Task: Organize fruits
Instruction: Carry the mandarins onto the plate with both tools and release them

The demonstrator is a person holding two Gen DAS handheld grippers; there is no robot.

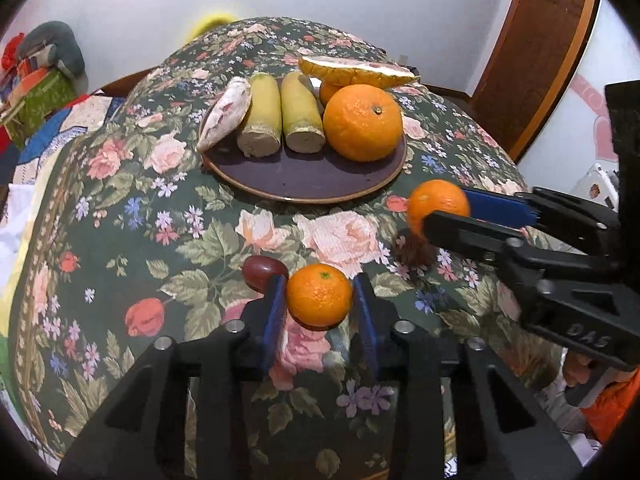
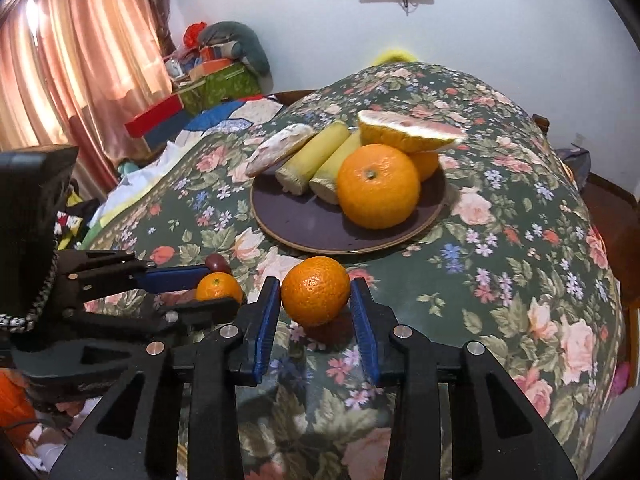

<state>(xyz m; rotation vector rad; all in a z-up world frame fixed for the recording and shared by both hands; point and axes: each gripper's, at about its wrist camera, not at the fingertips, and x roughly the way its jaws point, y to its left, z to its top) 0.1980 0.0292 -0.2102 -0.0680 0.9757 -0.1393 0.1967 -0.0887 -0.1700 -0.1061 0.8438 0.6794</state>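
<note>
On the table covered with a floral cloth (image 1: pixel 132 240), the left gripper (image 1: pixel 320 296) has its blue pads (image 1: pixel 274 312) closed against both sides of a small mandarin (image 1: pixel 319 294), which sits near the table's front edge with a dark red fruit (image 1: pixel 264 273) just beside it on the left. The right gripper (image 2: pixel 316 294) likewise has its pads pressed on a second mandarin (image 2: pixel 315 290), held at the cloth just in front of the plate's near rim; in the left wrist view this fruit (image 1: pixel 438 202) shows toward the table's right side. The dark plate (image 1: pixel 304 178) stands nearer the middle of the table, carrying a large orange (image 1: pixel 362 122), two yellow-green cut stalks (image 1: pixel 260 116) lying side by side, a pale pink-flecked slice (image 1: pixel 226 114) leaning at the left, and a cut pomelo half (image 1: pixel 356 70) resting on top of another orange at the back.
</note>
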